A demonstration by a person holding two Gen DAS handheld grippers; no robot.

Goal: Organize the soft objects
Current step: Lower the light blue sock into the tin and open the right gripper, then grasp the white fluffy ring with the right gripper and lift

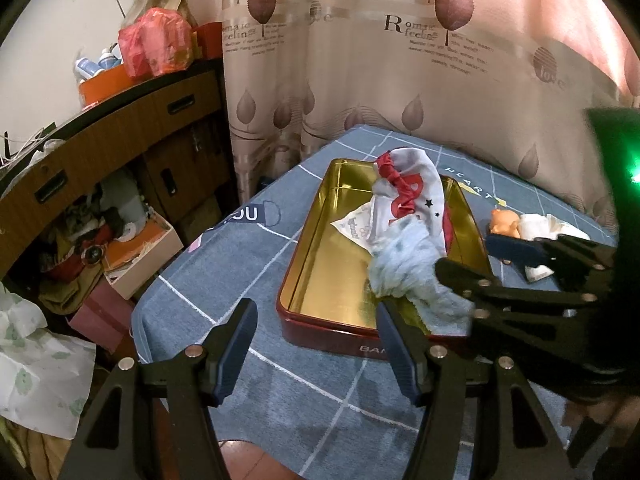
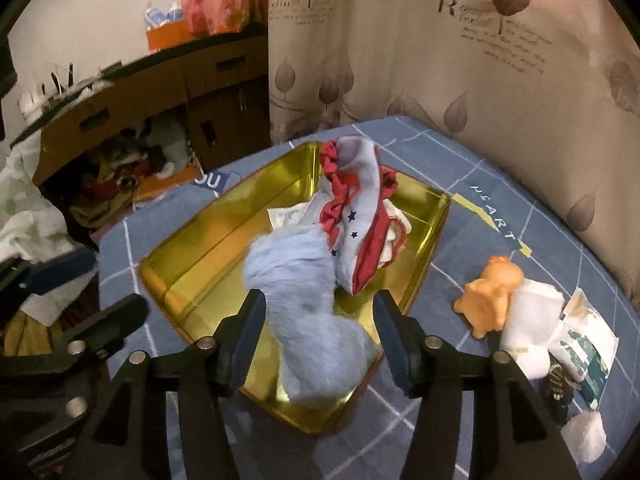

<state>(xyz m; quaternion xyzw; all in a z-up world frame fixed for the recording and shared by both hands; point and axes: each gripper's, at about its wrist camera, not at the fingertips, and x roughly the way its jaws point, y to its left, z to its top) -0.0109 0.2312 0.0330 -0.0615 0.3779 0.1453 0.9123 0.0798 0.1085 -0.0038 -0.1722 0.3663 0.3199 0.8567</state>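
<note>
Right wrist view: your right gripper (image 2: 318, 312) has its fingers spread, the fluffy blue cloth (image 2: 308, 304) lying loose between them in the gold tin (image 2: 192, 264). Beyond lies the red-and-white garment (image 2: 360, 204). Your left gripper (image 1: 316, 328) is spread too, empty.

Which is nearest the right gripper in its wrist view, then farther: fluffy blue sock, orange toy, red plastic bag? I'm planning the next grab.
1. Fluffy blue sock, between the open fingers of the right gripper, in the tin.
2. Orange toy, right, on the cloth.
3. Red plastic bag, far back, on the cabinet.
</note>
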